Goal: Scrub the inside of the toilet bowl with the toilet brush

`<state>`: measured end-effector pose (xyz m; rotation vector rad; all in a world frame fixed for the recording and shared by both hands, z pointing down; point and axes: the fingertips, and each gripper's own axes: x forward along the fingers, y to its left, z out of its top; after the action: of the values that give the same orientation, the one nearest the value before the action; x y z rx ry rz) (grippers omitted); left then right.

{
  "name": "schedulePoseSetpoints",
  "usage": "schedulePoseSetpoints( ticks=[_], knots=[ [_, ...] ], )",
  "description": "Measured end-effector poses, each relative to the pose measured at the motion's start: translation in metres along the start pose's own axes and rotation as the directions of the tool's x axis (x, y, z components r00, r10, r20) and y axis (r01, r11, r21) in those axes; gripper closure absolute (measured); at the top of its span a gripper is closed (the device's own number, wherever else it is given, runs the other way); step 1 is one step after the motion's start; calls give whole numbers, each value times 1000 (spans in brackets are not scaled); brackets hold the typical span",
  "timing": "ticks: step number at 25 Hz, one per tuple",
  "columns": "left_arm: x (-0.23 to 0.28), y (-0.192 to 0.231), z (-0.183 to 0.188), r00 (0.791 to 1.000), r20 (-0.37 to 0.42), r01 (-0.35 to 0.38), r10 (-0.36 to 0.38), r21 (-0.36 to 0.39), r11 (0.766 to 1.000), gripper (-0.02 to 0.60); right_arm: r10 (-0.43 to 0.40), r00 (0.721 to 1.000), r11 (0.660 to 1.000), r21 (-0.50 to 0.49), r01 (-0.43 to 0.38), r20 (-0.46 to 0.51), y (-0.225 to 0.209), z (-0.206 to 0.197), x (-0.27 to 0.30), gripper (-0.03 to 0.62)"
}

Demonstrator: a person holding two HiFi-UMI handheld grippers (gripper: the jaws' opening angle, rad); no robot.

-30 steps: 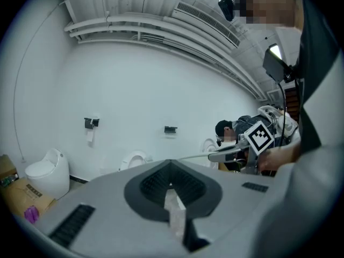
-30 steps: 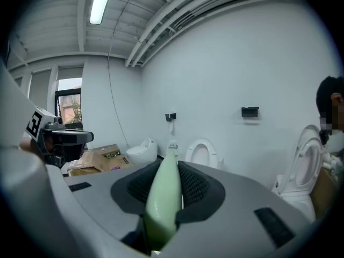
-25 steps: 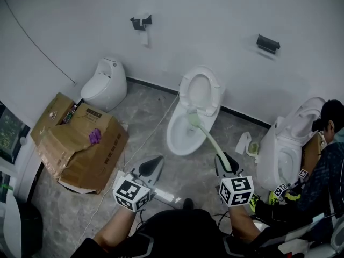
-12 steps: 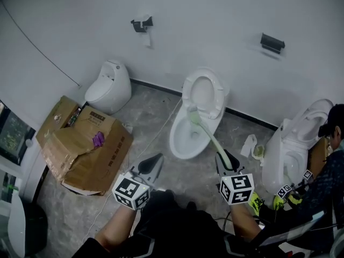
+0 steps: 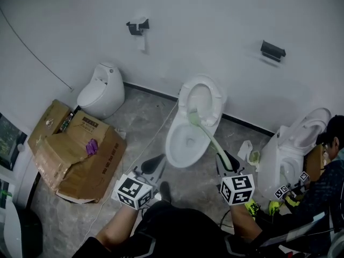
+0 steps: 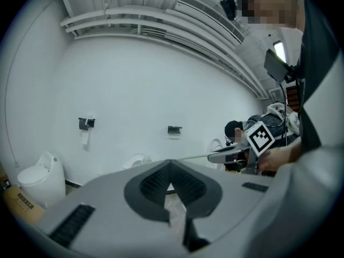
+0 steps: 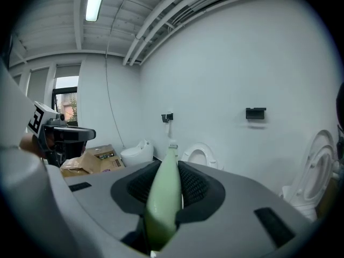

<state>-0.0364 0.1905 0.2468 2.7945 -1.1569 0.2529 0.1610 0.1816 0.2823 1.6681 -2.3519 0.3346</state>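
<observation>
I can't read any wording anywhere from here. The brown cardboard box has a pale rectangular label with dark print on its top flap. The characters are too small to make out in the head view, and in the right gripper view they're only smudges. The left marker cube on my left gripper and the right marker cube on my right gripper show only black-and-white square patterns, with no letters or digits.

The toilet brush is pale green, the toilet bowl white.
</observation>
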Motion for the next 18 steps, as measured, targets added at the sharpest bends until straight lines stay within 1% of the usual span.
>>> schedulePoseSetpoints(
  ticks=[2, 4, 6, 10, 18],
  knots=[
    [5, 15, 1, 1000, 3, -1, 1, -3, 1000, 572, -4, 1000, 1000, -4, 4, -6, 1, 3, 14, 485],
    [8, 32, -1, 1000, 0, -18, 18, -10, 1000, 572, -7, 1000, 1000, -3, 7, -15, 3, 4, 29, 485],
    [14, 49, -4, 1000, -9, -24, 24, -32, 999, 572, -14, 999, 1000, 5, 14, -31, 3, 3, 44, 485],
    [28, 73, -9, 1000, -19, -8, 7, -53, 999, 572, -24, 997, 1000, 6, 24, -67, 2, -3, 70, 485],
    [52, 123, -15, 999, -27, 38, -41, -83, 996, 572, -66, 992, 998, -1, 66, -106, 1, -5, 118, 485]
  ],
)
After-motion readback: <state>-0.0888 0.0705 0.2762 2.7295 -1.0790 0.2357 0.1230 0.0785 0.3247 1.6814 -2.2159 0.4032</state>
